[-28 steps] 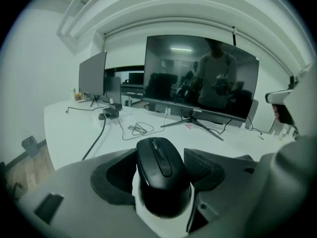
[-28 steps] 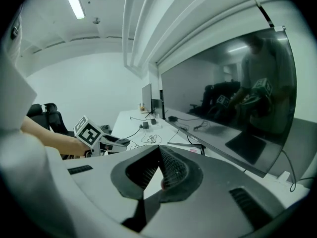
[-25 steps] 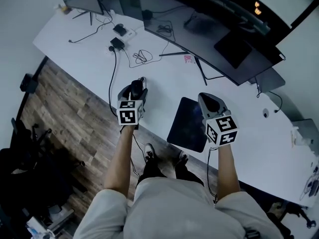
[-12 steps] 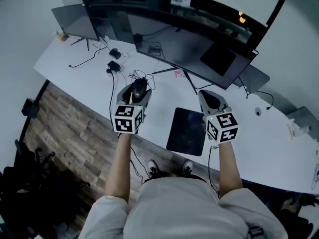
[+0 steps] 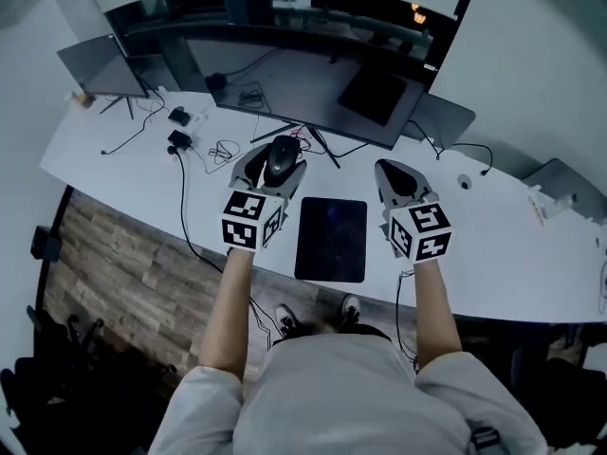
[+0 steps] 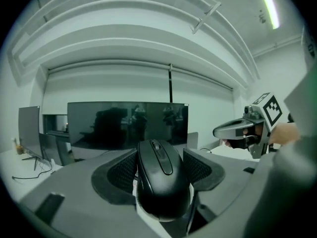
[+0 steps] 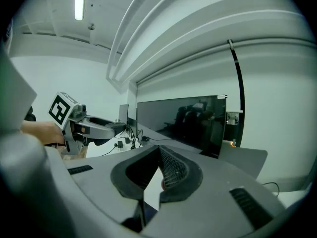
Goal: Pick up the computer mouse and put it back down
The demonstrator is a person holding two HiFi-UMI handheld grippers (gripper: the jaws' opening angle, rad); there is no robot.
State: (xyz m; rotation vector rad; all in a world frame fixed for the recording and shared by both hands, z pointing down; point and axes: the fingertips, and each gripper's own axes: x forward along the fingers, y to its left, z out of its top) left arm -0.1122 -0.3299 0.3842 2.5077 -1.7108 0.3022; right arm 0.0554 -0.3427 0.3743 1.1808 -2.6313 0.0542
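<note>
A: Where is the computer mouse [image 5: 283, 156] to be found?

B: Between the jaws of the left gripper [image 5: 274, 163]. The jaws are spread wide, and their pads are pressed on the mouse's two long sides. In the left gripper view the mouse is seen from its tail, with wheel and buttons turned away toward the monitor [image 5: 285, 69].

A: So its long axis is laid along the line the gripper points?

B: That is how it is read. It is gripped across its width, not end to end. It is judged to be carried clear of the tabletop [image 5: 493, 245], since no white surface is seen beneath it in that gripper's own view.

A: And where could it be set down?

B: In the head view the dark mouse pad [image 5: 330, 239] is seen between the two grippers — to the right of the left gripper and nearer the person's edge of the tabletop. Bare tabletop is also seen around the mouse. Which spot is meant cannot be told.

A: Is the right gripper [image 5: 390, 172] to be counted on?

B: Hardly. It is held on the other side of the pad, well apart from the mouse. Its jaws are closed pad against pad, with nothing between them. The mouse is carried by the left hand alone.

A: What, then, is the put-down judged to turn on?

B: On the way down — the mouse's flat underside is to be kept level and lowered until it is borne by the surface, and only then are the jaws to be parted.
</note>
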